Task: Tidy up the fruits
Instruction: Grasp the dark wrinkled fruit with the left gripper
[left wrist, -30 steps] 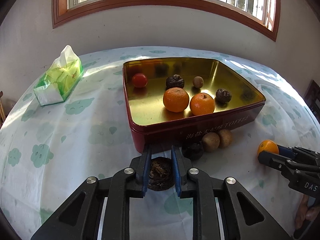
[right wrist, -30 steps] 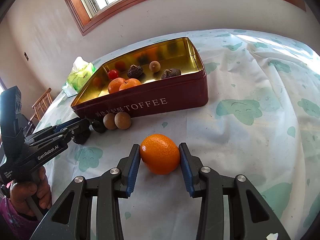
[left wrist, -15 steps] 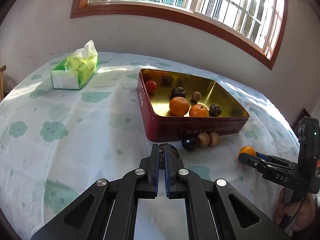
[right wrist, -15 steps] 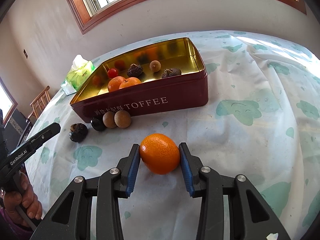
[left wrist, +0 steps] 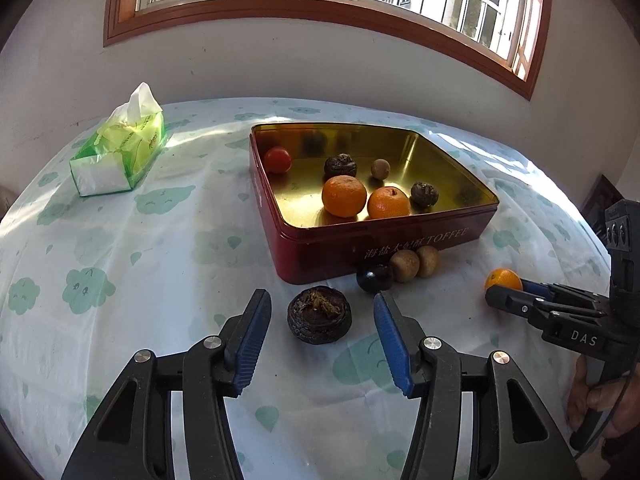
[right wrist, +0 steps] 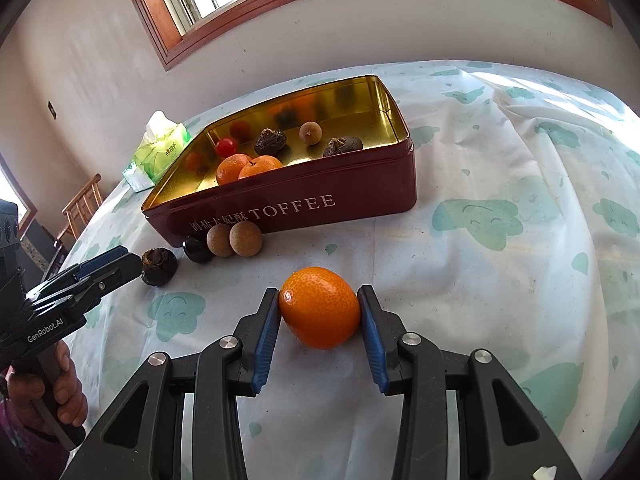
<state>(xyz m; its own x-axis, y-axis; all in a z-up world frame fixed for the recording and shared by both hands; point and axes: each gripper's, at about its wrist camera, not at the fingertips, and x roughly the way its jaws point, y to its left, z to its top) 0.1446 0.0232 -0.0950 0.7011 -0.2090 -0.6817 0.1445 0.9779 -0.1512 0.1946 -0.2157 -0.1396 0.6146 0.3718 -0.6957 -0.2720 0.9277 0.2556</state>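
A dark wrinkled fruit [left wrist: 319,320] lies on the tablecloth just in front of the red toffee tin [left wrist: 380,240]. My left gripper [left wrist: 321,298] flanks this fruit; its jaws are opening and neither pad touches it. My right gripper [right wrist: 318,293] is shut on an orange [right wrist: 320,308] that rests on the cloth. From the left wrist view the right gripper [left wrist: 504,292] shows at the far right with that orange [left wrist: 503,279]. The left gripper [right wrist: 120,264] shows beside the dark fruit [right wrist: 159,266] in the right wrist view. Two oranges [left wrist: 344,196], a red tomato [left wrist: 277,159] and several small dark and brown fruits lie in the tin.
A black round fruit [left wrist: 374,278] and two brown round fruits [left wrist: 416,264] rest against the tin's front wall. A green tissue pack [left wrist: 120,152] stands at the back left. A wooden chair [right wrist: 82,204] is beyond the table's left edge. A wall and window close the far side.
My left gripper's jaws, shut just behind the dark fruit half a second ago, have spread wide and now stand on either side of it. The right gripper and its orange have not moved.
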